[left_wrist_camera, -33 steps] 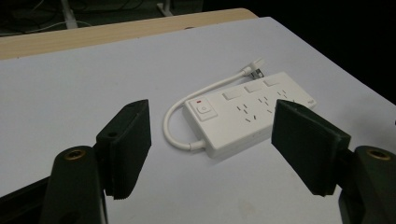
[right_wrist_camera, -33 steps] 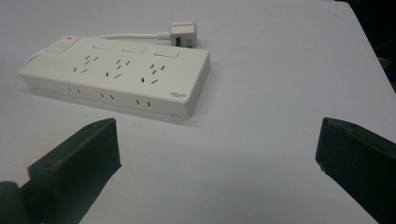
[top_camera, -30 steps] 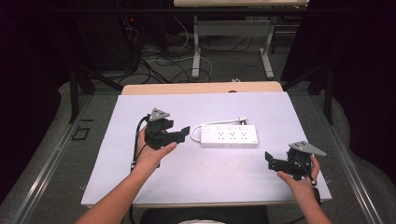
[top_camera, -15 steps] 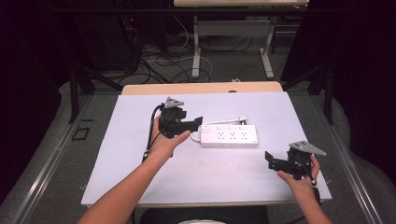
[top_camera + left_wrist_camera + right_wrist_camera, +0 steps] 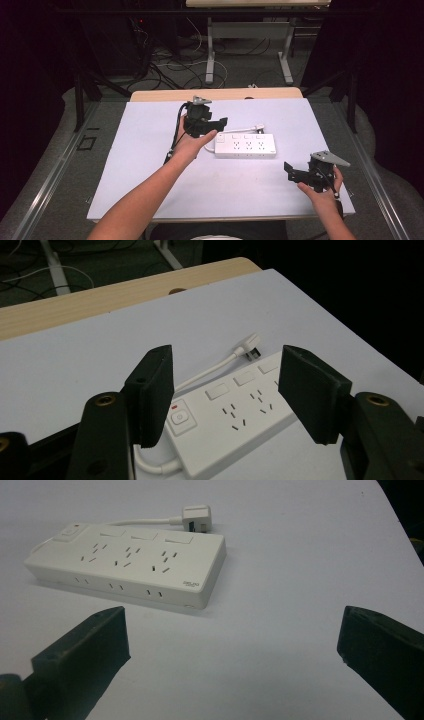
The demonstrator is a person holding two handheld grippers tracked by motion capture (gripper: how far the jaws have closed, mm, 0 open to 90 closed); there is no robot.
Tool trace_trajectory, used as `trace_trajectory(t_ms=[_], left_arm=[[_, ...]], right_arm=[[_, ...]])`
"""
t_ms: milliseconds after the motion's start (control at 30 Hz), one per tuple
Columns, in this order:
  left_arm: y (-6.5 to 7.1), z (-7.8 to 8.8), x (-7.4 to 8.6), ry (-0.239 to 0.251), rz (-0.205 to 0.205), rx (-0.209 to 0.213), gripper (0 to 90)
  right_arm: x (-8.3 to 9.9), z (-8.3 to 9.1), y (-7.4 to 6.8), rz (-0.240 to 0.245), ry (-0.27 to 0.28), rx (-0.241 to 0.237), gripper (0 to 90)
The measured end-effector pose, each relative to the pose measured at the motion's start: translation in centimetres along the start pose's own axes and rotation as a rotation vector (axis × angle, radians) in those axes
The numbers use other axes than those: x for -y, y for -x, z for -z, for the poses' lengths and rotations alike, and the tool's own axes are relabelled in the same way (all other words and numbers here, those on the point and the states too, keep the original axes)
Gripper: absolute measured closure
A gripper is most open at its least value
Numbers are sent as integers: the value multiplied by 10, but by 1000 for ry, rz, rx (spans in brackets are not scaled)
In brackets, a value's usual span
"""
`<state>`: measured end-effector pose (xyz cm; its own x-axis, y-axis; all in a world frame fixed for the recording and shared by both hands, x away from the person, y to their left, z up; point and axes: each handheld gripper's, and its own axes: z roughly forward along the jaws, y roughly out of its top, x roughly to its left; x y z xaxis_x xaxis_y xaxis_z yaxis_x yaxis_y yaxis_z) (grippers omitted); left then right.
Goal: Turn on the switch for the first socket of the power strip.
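Now the left gripper (image 5: 220, 126) has risen over the power strip (image 5: 246, 146), fingers narrowing, empty.

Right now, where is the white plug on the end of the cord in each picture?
High view: the plug lies just behind the power strip, near the table's middle.
Left gripper view: the plug sits above centre, between the two black jaws, beyond the strip.
Right gripper view: the plug is near the top, behind the strip.
Shared landmark: the white power strip with its row of switches.
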<state>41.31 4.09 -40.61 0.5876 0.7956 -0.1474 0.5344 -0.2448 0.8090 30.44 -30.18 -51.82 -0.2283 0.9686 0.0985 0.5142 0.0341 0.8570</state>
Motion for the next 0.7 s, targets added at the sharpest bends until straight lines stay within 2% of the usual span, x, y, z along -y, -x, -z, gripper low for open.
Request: trace_trajectory(t_ms=[133, 300, 433, 467, 567, 700], left_arm=[[8, -9, -7, -19, -27, -22, 411], [16, -22, -14, -20, -59, -41, 414], [18, -31, -18, -23, -56, -41, 420], [19, -37, -20, -31, -57, -44, 424], [19, -46, -22, -49, -62, -42, 431], [20, -58, -24, -67, -46, -68, 450]], right_arm=[[0, -1, 0, -10, 6, -2, 0], [0, -1, 1, -5, 10, -1, 0], [0, 0, 2, -16, -9, -4, 0], [1, -2, 2, -18, 8, -2, 0], [1, -1, 3, -21, 5, -8, 0], [0, -1, 4, -28, -5, -12, 0]])
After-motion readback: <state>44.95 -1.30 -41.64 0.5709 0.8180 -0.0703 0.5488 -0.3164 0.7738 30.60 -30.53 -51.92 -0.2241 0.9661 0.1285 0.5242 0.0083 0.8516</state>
